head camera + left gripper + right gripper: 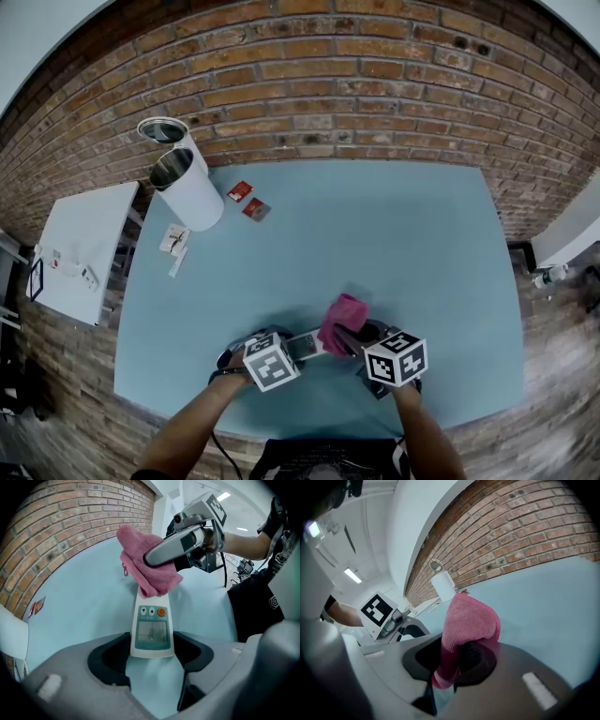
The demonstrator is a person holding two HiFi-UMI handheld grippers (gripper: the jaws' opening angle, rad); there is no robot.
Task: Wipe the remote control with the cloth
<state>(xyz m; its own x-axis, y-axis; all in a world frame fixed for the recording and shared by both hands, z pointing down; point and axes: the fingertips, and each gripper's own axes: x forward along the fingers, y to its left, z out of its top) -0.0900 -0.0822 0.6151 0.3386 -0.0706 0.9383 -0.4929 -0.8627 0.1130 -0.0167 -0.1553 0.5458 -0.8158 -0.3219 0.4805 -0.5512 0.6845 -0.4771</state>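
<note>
A white remote control (pixel 151 630) with a small screen and an orange button lies lengthwise between my left gripper's (pixel 151 652) jaws, which are shut on its near end just above the blue table (pixel 375 234). A pink cloth (pixel 147 566) rests bunched on the remote's far end. My right gripper (pixel 457 660) is shut on the cloth (pixel 468 620), which stands up out of its jaws. In the head view the remote (pixel 305 347) and cloth (pixel 342 322) sit between the left gripper (pixel 284 354) and right gripper (pixel 366 339), near the table's front edge.
Two white metal tumblers (pixel 190 192) (pixel 165 133) stand at the table's back left, with red packets (pixel 247 201) and small paper sachets (pixel 174 240) beside them. A white side table (pixel 80 248) stands to the left. A brick wall (pixel 375 84) runs behind.
</note>
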